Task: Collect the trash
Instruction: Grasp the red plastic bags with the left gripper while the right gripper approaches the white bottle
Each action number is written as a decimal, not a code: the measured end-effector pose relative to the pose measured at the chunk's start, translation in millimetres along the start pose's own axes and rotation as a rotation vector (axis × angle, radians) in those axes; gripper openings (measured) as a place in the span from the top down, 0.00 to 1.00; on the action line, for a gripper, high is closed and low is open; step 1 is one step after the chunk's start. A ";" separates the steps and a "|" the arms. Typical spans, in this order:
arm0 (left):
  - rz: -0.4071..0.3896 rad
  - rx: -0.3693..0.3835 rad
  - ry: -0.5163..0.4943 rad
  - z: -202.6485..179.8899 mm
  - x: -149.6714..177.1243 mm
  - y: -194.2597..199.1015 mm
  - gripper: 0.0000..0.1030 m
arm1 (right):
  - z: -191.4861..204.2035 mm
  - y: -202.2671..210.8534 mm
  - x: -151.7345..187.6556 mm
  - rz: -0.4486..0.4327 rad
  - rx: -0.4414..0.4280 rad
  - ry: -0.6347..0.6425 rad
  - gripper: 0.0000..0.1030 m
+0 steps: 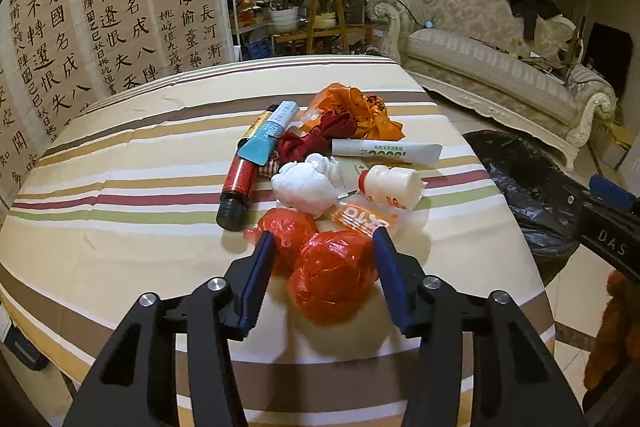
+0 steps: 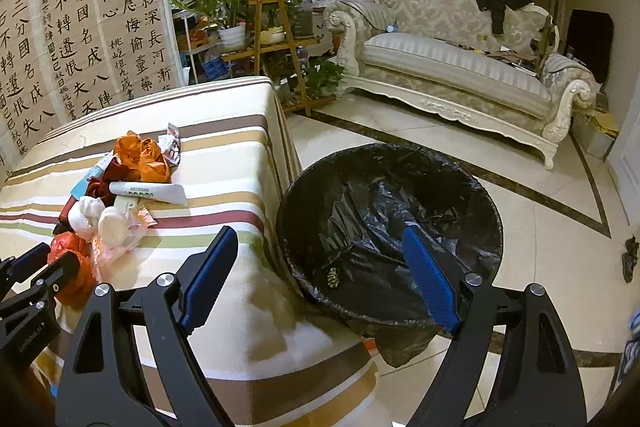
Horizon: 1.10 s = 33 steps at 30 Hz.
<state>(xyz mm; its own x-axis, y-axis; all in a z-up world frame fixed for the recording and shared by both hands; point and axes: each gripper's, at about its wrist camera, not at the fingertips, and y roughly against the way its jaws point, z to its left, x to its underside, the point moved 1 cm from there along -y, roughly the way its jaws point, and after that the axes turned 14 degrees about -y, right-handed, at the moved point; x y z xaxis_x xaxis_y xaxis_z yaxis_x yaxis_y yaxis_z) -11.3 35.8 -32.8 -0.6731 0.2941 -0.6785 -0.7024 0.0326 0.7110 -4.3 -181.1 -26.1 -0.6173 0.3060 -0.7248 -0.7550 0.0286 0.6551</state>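
Note:
A heap of trash lies on the striped table point(image 1: 120, 147): a red plastic bag ball point(image 1: 334, 275), a second red bag point(image 1: 288, 227), a white tissue wad point(image 1: 306, 185), a small white bottle point(image 1: 394, 187), a white tube point(image 1: 386, 151), an orange bag point(image 1: 356, 111) and a dark red bottle point(image 1: 242, 183). My left gripper point(image 1: 324, 241) is open, its fingers on either side of the nearer red bag ball. My right gripper point(image 2: 320, 247) is open and empty, above the table's edge and the black-lined trash bin point(image 2: 390, 227). The heap shows in the right wrist view point(image 2: 116, 195).
The bin stands on the tiled floor point(image 2: 540, 259) right of the table. A white sofa point(image 2: 460, 67) and a plant stand point(image 2: 272, 39) are at the back. A calligraphy screen point(image 1: 100, 7) stands behind the table. A small dark object point(image 2: 630, 257) lies on the floor.

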 end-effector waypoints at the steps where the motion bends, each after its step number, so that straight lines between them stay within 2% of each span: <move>1: -0.008 0.017 0.004 1.2 0.9 1.3 0.62 | 0.6 1.1 -0.1 -0.002 -0.002 0.001 0.20; 3: -0.015 0.040 0.014 3.4 1.8 2.6 0.65 | 0.9 2.4 0.8 -0.004 -0.005 0.002 0.20; 6: -0.017 0.028 0.019 4.5 3.8 4.6 0.65 | 1.2 3.3 2.0 -0.002 -0.009 0.002 0.20; 8: -0.015 0.016 0.028 5.1 5.5 5.0 0.59 | 1.5 2.8 2.6 0.000 -0.011 0.004 0.20; 10: -0.006 0.009 0.032 4.4 7.0 4.0 0.45 | 1.9 2.8 3.1 0.002 -0.014 0.003 0.20; 12: -0.002 0.008 0.041 5.0 9.2 3.9 0.36 | 2.4 3.4 3.6 0.003 -0.017 0.003 0.20; 14: 0.008 0.004 0.055 6.9 9.3 1.1 0.33 | 2.5 3.1 3.9 0.003 -0.017 0.003 0.20; 19: 0.064 0.005 0.062 7.5 9.8 -13.2 0.35 | 3.1 2.8 5.9 0.014 -0.022 0.006 0.20; 20: 0.072 0.012 0.063 7.4 11.1 -15.1 0.39 | 3.3 2.9 6.2 0.014 -0.023 0.006 0.20; 21: 0.079 0.021 0.064 7.3 12.7 -16.8 0.51 | 4.0 3.6 6.1 0.015 -0.024 0.007 0.20; 22: 0.085 0.024 0.060 7.0 13.6 -18.4 0.53 | 3.5 3.7 6.8 0.014 -0.026 0.009 0.20; 33: 0.007 0.002 0.052 18.5 13.7 5.3 0.57 | 27.8 4.2 6.5 0.027 -0.062 0.060 0.20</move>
<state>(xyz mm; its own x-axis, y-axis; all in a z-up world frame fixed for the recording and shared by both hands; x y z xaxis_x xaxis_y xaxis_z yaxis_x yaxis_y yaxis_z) -20.0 57.7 -34.9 -0.6893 0.2444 -0.6821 -0.6972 0.0324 0.7162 -5.3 -152.6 -22.1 -0.6481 0.2484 -0.7199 -0.7492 -0.0382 0.6612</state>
